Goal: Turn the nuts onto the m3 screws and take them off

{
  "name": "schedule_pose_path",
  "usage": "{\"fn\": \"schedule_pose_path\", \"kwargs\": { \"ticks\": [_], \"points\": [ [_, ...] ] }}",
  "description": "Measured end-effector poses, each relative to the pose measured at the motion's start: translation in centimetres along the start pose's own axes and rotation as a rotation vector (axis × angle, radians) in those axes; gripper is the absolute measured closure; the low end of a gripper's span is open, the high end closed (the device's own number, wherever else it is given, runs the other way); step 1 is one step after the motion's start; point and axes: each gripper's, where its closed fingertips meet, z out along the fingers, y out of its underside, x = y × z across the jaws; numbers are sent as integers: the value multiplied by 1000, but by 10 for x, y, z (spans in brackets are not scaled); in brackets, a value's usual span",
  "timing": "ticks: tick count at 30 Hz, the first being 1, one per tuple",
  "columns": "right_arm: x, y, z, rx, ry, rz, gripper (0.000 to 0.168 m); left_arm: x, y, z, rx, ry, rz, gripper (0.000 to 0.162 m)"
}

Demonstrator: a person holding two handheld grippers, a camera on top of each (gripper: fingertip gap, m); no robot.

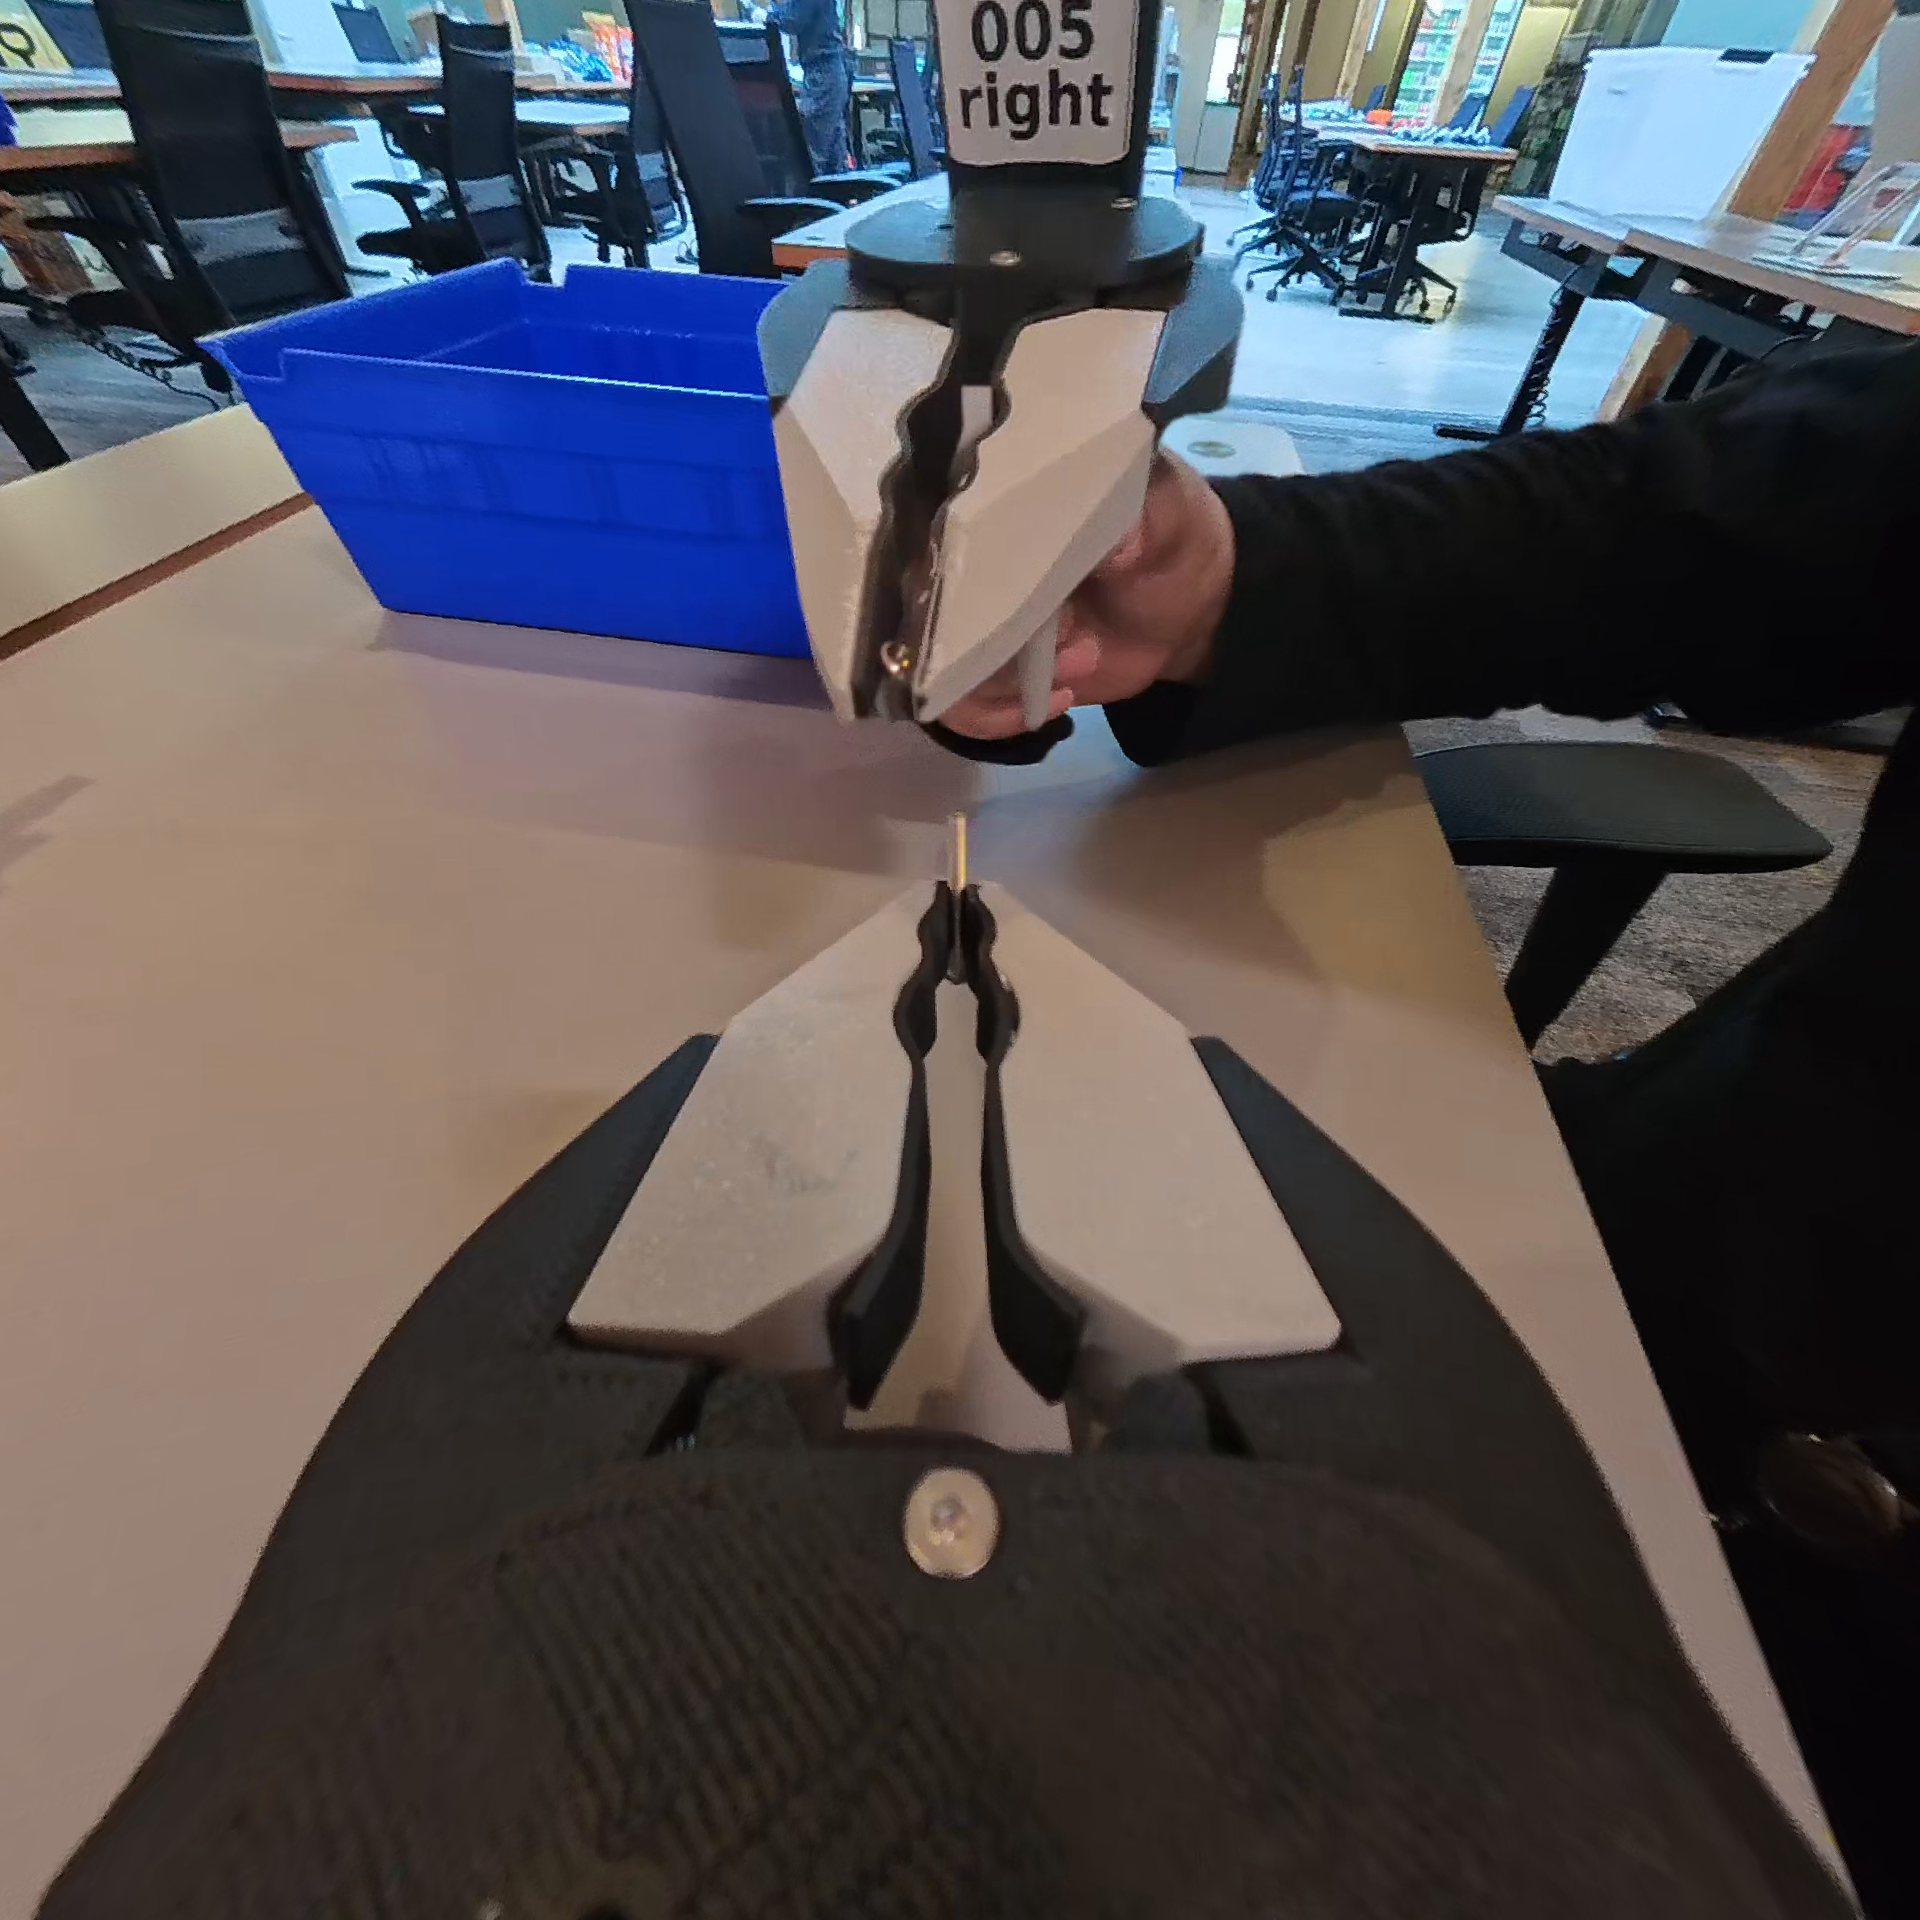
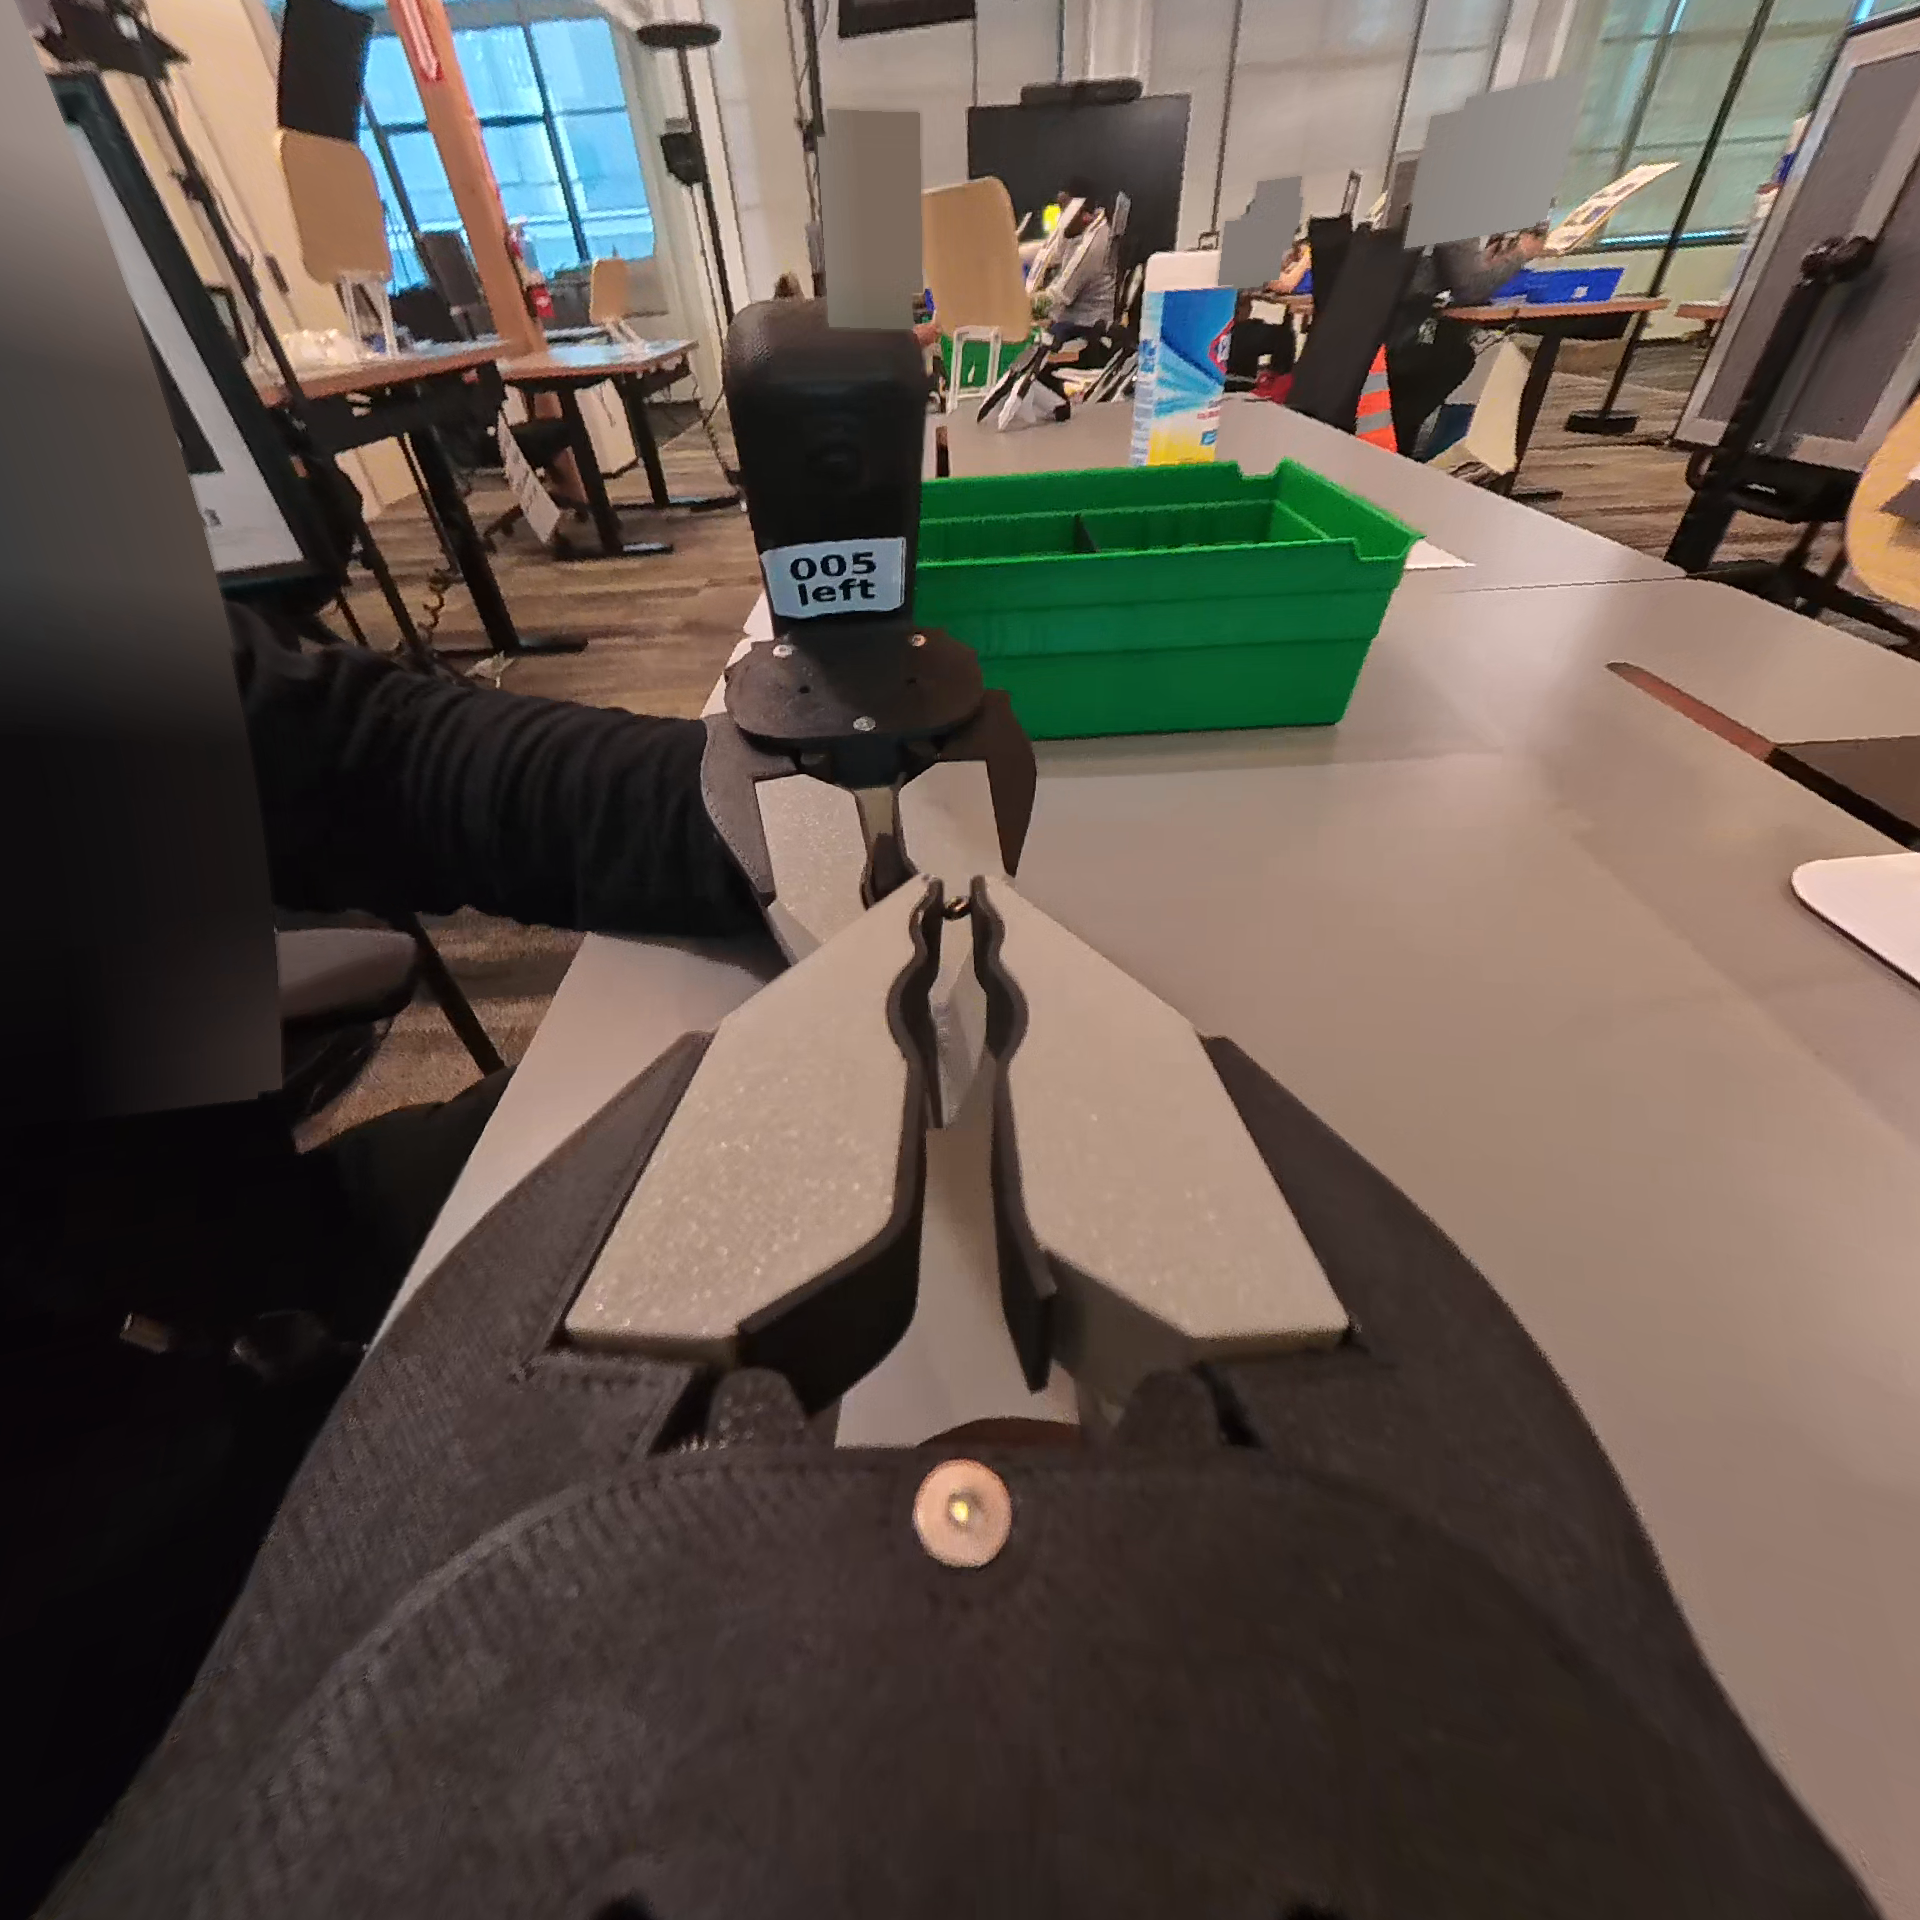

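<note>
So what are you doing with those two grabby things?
A person holds one tool in each hand over a grey table. The left tool is pinched shut on a thin metal screw that sticks out of its tip. The right tool is pinched shut on a tiny nut. The two tips point at each other with a gap between, so the nut is not on the screw yet.

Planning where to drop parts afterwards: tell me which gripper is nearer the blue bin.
Right. The right gripper, shut on a nut, hangs just beside the blue bin. The left gripper, holding the screw, sits farther back.
</note>
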Motion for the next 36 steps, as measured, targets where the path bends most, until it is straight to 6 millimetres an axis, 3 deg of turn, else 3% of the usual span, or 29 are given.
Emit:
{"fn": "schedule_pose_path", "kwargs": {
  "ticks": [7, 15, 18, 21, 24, 31, 36],
  "points": [
    [-5, 6, -3, 12, -2, 1, 167, -11, -3, -3, 30, -49, -18, 162],
    [-19, 17, -3, -92, 67, -290, 167, -1, 1, 0, -8, -55, 117, 162],
    [-4, 39, -5, -197, 112, -235, 166, -19, 11, -9, -64, -118, 87, 162],
    [14, 82, -2, -378, 119, -21, 166, -48, 16, -22, -76, -232, -31, 162],
    [20, 117, 0, -547, 116, 74, 166, -63, 16, -31, -45, -276, -139, 162],
    [17, 125, 2, -597, 100, 79, 166, -66, 17, -31, -50, -302, -144, 162],
    [15, 124, 0, -594, 98, 66, 154, -66, 16, -31, -44, -303, -150, 162]
  ]
}}
